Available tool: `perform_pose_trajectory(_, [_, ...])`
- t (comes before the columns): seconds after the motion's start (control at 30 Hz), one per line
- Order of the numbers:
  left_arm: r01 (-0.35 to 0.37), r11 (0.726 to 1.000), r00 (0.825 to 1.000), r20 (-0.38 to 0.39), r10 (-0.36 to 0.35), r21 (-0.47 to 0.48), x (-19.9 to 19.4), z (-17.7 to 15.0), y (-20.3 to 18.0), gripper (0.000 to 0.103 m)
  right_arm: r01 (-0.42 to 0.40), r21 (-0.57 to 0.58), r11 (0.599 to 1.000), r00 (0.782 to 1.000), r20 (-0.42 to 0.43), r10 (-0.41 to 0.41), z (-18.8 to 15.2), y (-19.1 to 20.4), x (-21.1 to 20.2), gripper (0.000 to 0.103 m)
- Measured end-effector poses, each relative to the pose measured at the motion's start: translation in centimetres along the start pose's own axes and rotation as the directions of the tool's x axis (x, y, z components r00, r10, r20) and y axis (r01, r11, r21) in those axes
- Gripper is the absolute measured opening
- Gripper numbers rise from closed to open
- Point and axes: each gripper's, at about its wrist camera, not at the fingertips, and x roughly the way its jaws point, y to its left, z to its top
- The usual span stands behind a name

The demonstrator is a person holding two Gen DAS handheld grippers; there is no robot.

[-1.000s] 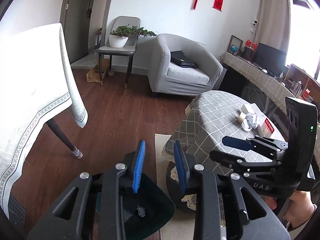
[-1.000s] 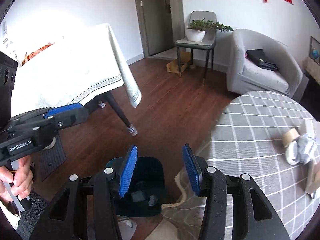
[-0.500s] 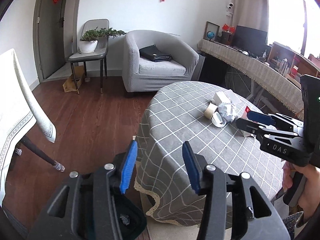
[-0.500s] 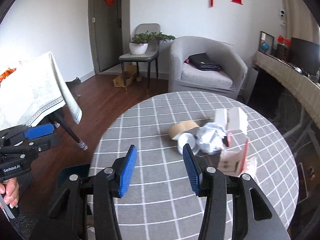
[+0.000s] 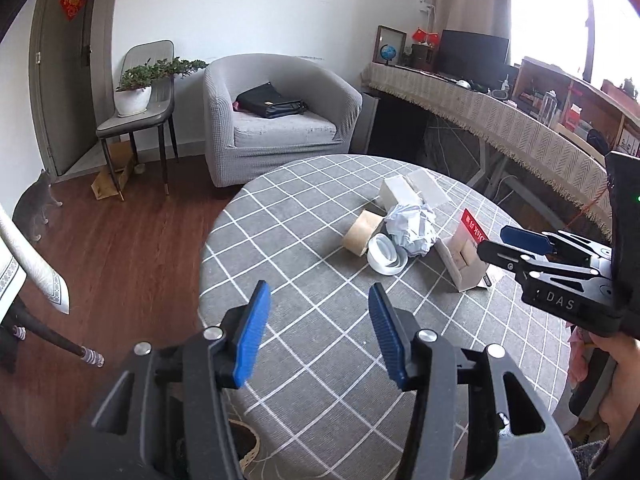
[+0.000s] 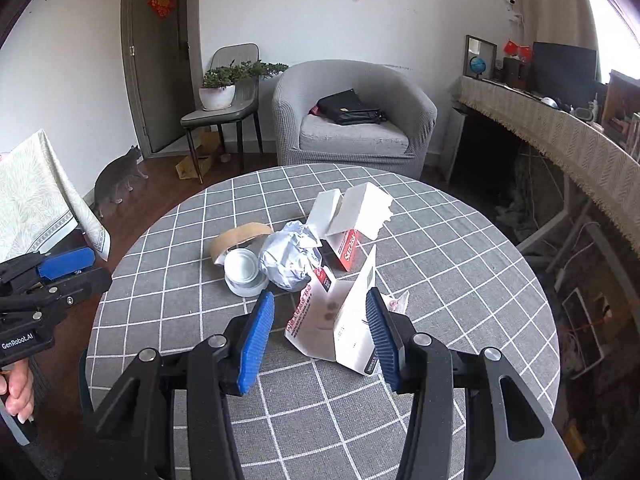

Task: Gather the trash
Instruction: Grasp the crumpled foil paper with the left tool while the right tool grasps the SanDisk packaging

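I see the trash heaped at centre frame on the round desk (image 6: 168, 320): a torn box (image 6: 340, 328), a paper ball (image 6: 290, 260), tape rolls (image 6: 244, 274). My right hand-held gripper (image 6: 320, 336), lower centre, stands half open and empty, the box just ahead. My left hand-held gripper (image 5: 316, 330) is opening, with nothing between its fingers. Risk: the flimsy box may crumple or slide, scattering the heap.
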Motion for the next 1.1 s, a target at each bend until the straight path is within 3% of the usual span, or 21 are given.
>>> perform_pose_trajectory(0.17, [0.028,1.000,1.000,0.000,-0.028,0.014,1.4,1.0,-1.5,0.057,0.016,0.023,1.000,0.999,-0.050,-0.014,-0.6,-1.4,1.9,0.048])
perform_pose_trajectory(0.27, [0.044,0.999,0.999,0.001,-0.044,0.022,2.1,1.6,-2.3,0.057,0.023,0.053,0.998,0.998,-0.067,-0.019,-0.7,-2.5,2.6,0.041])
perform_pose_trajectory(0.43, [0.075,0.997,0.997,-0.010,-0.075,0.034,3.1,2.0,-3.3,0.060,-0.023,0.120,0.993,0.997,-0.064,0.030,-0.4,-3.9,3.2,0.036])
perform_pose_trajectory(0.57, [0.091,0.996,0.996,-0.025,-0.091,0.004,3.6,2.1,-3.0,0.060,-0.038,0.107,0.994,0.997,-0.058,0.044,0.1,-3.2,3.3,0.034])
perform_pose_trajectory(0.63, [0.097,0.995,0.995,-0.028,-0.098,-0.011,3.7,2.2,-2.9,0.060,-0.016,0.087,0.996,0.997,-0.080,0.023,0.1,-2.9,4.0,0.021])
perform_pose_trajectory(0.7, [0.098,0.995,0.994,-0.037,-0.099,-0.007,3.7,2.4,-3.3,0.062,-0.002,0.089,0.996,0.994,-0.108,0.012,0.0,-3.1,4.7,0.017])
perform_pose_trajectory(0.73, [0.100,0.995,0.994,-0.040,-0.100,0.009,3.8,2.4,-3.8,0.063,-0.001,0.097,0.995,0.995,-0.101,0.011,0.0,-3.4,4.6,0.008])
perform_pose_trajectory(0.8, [0.115,0.992,0.993,-0.038,-0.112,0.062,3.8,2.6,-5.2,0.066,-0.001,0.106,0.994,0.995,-0.102,0.012,0.0,-3.9,4.5,0.003])
perform_pose_trajectory(0.97, [0.152,0.973,0.985,-0.103,-0.135,0.175,5.7,3.6,-8.1,0.068,-0.066,0.181,0.981,0.993,-0.083,0.083,-0.1,-5.7,3.8,0.001])
perform_pose_trajectory(1.1, [0.134,0.937,0.984,-0.155,-0.087,0.324,7.3,4.1,-10.0,0.069,-0.079,0.207,0.975,0.993,-0.072,0.096,-0.2,-6.8,3.3,0.001])
